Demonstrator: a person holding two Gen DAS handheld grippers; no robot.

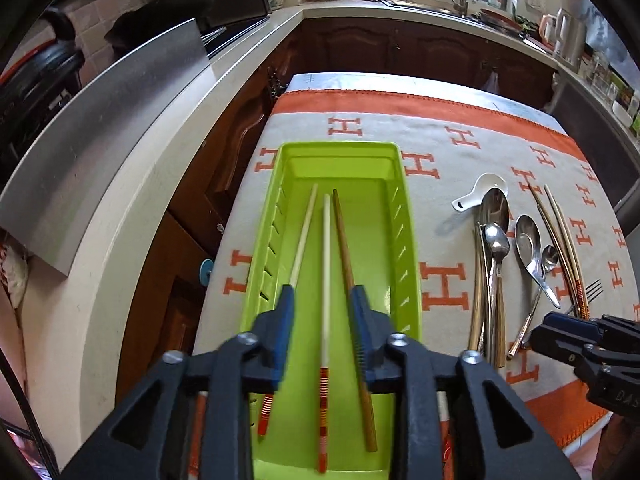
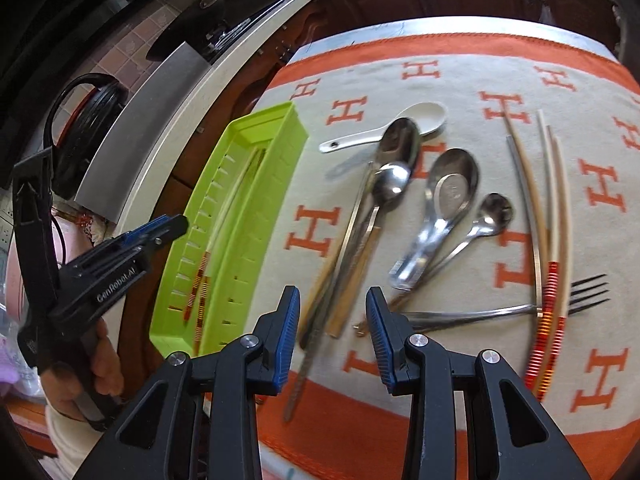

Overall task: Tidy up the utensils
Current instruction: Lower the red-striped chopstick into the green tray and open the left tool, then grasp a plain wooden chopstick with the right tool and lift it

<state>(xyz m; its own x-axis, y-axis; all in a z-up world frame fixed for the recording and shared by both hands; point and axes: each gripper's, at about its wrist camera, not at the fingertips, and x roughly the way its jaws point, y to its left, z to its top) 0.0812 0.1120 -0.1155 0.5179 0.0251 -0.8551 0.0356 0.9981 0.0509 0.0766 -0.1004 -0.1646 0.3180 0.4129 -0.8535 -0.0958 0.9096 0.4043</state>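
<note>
Utensils are seen in two groups on the H-patterned cloth (image 1: 360, 128). Three chopsticks (image 1: 326, 264) are laid lengthwise inside the green tray (image 1: 408, 216), their thin tips pointed away from the left gripper (image 1: 322, 300) and their thick ends toward it; two are pale with red-striped ends, one is plain brown. The left gripper is held above the near half of the tray, its jaws spread, with the middle chopstick seen between them and nothing pinched.

Loose on the cloth to the right of the tray are metal spoons (image 2: 390, 184), a white ceramic spoon (image 2: 424, 118), a fork (image 2: 576, 294) and more chopsticks (image 2: 554, 208). Most are laid roughly lengthwise, bowls and tips away from the right gripper (image 2: 333, 312); the fork is laid crosswise, tines to the right. The right gripper is held over the near handle ends, jaws spread wide and empty.
</note>
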